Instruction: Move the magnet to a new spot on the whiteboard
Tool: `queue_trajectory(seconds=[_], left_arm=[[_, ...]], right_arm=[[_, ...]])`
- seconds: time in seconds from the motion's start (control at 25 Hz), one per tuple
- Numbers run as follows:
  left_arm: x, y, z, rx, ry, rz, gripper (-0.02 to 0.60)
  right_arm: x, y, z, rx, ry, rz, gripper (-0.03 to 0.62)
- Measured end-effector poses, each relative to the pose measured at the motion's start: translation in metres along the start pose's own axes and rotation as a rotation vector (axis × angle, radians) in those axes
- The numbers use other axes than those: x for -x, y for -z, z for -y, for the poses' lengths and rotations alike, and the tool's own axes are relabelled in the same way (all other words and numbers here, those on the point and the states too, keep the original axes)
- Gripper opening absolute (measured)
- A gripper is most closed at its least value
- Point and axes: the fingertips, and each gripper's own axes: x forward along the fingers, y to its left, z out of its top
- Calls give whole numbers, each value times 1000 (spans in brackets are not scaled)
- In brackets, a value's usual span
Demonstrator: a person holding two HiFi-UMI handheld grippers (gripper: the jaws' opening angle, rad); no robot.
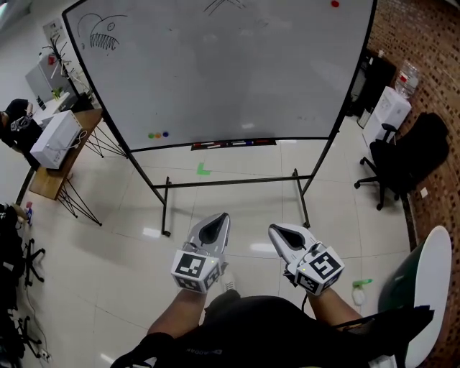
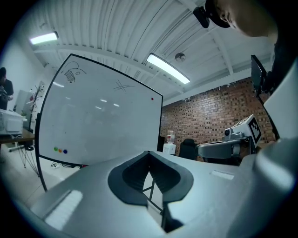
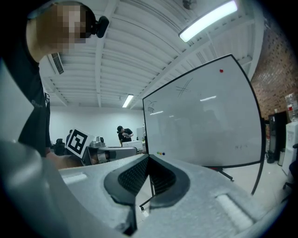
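Pale tiled floor [image 1: 108, 259] all round. Brick wall [image 1: 431, 65] to my right.

Whiteboard [image 1: 230, 72] on a black wheeled stand, straight ahead and well apart from both grippers. Mostly blank, with a fish-like doodle [image 1: 106, 34] in the upper left corner.

Black office chair [image 1: 410, 154] right of the board, by the brick wall. Wooden worktop [image 1: 54, 180] left of the board, with a white box [image 1: 54, 140] on it.

Left gripper [image 1: 221, 219]: held low in front of me and pointing at the board. Jaws together, nothing between them. Right gripper [image 1: 277, 231]: beside it, same heading. Jaws closed, empty.

Marker tray [image 1: 233, 144] along the board's bottom edge.

Red magnet [image 1: 335, 3]: on the board, high up near the top right corner. Three small magnets [image 1: 157, 134], green, orange and blue, sit in a row low on the board's left side, just above the bottom edge. Neither gripper is near any of them.

Green tape mark [image 1: 204, 170] on the floor under the board.
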Motion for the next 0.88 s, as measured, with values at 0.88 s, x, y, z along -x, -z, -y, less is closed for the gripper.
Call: queue_trajectory(seconds=[0.88], left_arm=[[68, 5, 71, -41, -12, -21, 15]], right_arm=[[69, 14, -44, 8, -2, 34, 5]])
